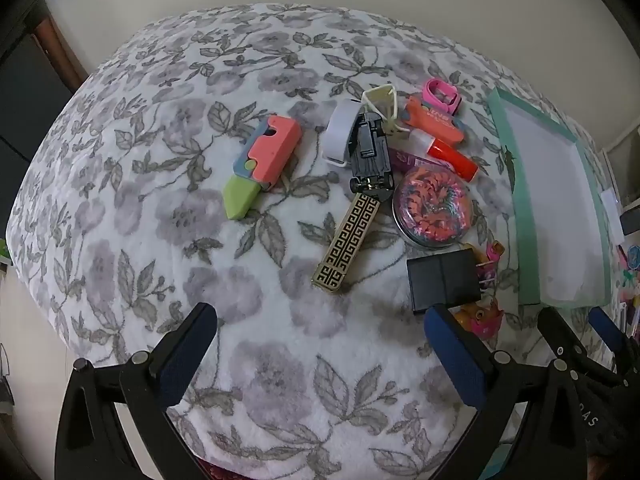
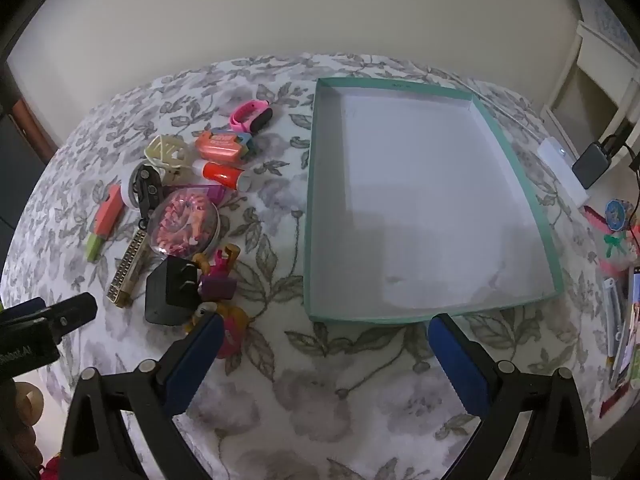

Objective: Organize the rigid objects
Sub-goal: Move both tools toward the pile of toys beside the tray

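Right wrist view gets the whole teal tray [image 2: 516, 168], bare inside, plus cables and a charger past its far right corner; the left wrist view only catches its edge. The pile sits left of the tray on the floral tabletop [image 1: 160, 200]. The gold-patterned bar [image 1: 347, 242] runs diagonally (near end points away from the tray). Left gripper [image 1: 320, 322] and right gripper [image 2: 326, 326] both spread wide, holding nothing.

Grey floral blanket [image 1: 168, 240], teal-rimmed white tray [image 2: 312, 200], coral-green toy knife [image 1: 260, 160], black-gold key-pattern bar [image 1: 348, 244], black charger [image 1: 444, 280].
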Available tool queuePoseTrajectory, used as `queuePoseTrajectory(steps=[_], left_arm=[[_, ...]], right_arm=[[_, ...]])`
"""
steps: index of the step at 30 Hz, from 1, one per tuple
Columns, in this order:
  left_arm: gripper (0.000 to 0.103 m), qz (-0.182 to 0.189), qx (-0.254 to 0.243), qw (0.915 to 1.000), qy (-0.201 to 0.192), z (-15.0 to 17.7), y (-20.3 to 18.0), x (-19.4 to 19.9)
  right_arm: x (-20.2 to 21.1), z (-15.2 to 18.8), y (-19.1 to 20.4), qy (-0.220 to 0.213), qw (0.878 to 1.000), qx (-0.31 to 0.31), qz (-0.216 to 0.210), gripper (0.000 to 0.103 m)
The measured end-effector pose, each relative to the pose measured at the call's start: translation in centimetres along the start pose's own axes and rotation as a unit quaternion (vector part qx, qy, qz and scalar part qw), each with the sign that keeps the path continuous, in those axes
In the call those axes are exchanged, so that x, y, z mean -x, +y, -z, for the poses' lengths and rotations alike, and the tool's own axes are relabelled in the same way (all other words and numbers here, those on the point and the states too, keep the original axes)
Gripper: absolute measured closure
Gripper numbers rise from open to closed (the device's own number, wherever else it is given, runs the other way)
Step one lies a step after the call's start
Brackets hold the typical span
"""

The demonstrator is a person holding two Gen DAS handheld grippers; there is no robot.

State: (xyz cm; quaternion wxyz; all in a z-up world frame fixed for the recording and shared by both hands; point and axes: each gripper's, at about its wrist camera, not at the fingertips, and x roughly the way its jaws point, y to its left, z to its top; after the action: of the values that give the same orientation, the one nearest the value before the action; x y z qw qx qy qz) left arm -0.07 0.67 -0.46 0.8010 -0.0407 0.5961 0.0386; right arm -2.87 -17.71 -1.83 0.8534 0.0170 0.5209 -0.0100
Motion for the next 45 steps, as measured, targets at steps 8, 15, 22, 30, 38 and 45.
queuePoseTrajectory(steps=[8,15,22,30,38,45], left_arm=[[0.000,-0.002,0.003,1.0000,0.001,-0.04,-0.16,-0.04],[0.000,-0.002,0.005,1.0000,0.005,-0.13,-0.08,-0.17],[0.000,-0.003,0.008,0.9999,0.010,-0.27,-0.03,-0.30],[0.000,-0.003,0.010,0.9999,0.011,-0.29,0.06,-0.42],[0.000,-0.003,0.010,0.9999,0.012,-0.23,0.11,-0.50],[0.000,-0.001,0.010,0.9999,0.012,-0.28,0.10,-0.57]], right_arm=[[0.08,0.02,0.08,0.001,1.000,0.005,0.005,0.000],[0.02,-0.07,-0.02,0.003,1.000,0.005,0.006,0.000],[-0.22,-0.13,-0.14,0.005,1.000,0.006,0.009,0.000],[-0.29,-0.10,-0.14,0.005,1.000,0.006,0.009,0.000],[-0.41,-0.02,-0.16,0.006,1.000,0.006,0.009,0.000],[-0.52,0.06,-0.11,0.006,1.000,0.008,0.009,0.000]])
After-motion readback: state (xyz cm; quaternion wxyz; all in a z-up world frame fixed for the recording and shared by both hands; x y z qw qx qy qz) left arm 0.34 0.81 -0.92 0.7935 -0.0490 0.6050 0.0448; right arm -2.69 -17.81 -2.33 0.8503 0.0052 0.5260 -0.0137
